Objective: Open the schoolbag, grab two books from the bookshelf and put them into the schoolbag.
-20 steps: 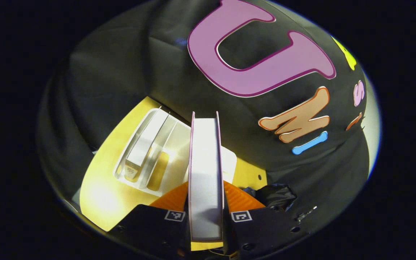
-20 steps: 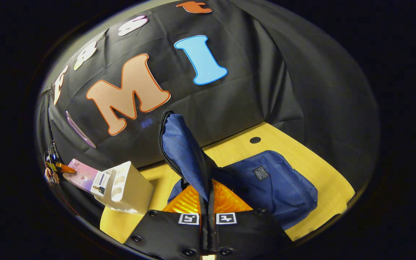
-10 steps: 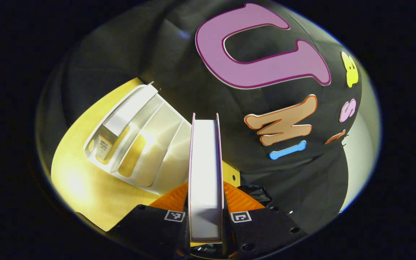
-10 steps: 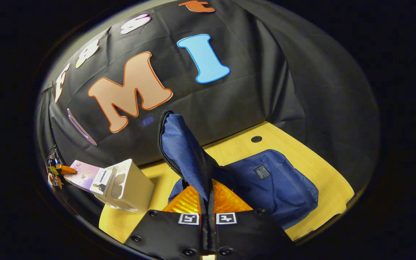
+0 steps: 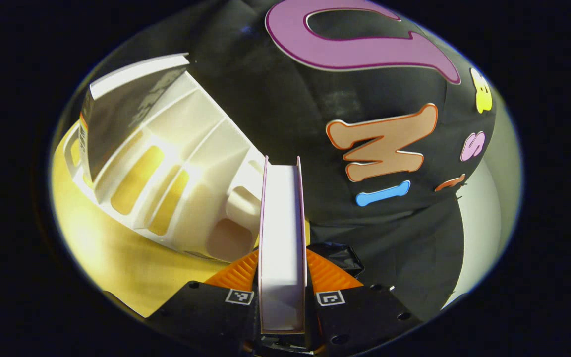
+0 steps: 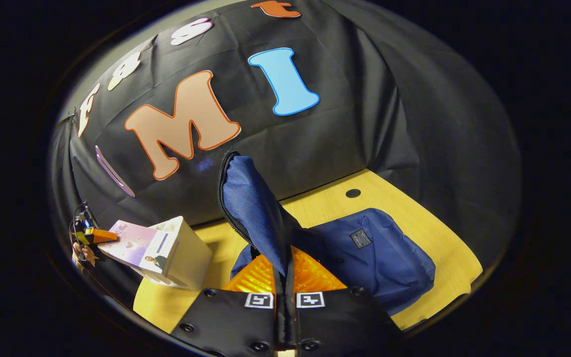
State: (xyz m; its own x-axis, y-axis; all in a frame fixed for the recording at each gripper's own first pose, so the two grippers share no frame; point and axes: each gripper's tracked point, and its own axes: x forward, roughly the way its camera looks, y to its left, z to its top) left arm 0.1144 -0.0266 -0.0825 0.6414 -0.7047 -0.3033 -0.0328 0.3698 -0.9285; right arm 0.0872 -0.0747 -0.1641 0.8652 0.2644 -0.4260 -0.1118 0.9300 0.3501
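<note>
Gripping a thin pink-covered book (image 5: 282, 243) edge-on beside the white slotted plastic bookshelf (image 5: 166, 163), the left claw (image 5: 282, 277) could clip it, while the right claw (image 6: 284, 277), pinching the blue fabric schoolbag's (image 6: 365, 253) zippered flap (image 6: 251, 208) above the yellow surface (image 6: 439, 238), could let it slip shut.

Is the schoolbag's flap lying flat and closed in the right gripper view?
No, the right tongs pinch the zipper-edged flap and hold it raised above the schoolbag.

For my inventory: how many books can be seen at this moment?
2: one book clamped in the left gripper, another book standing in the white bookshelf. More may be hidden.
</note>
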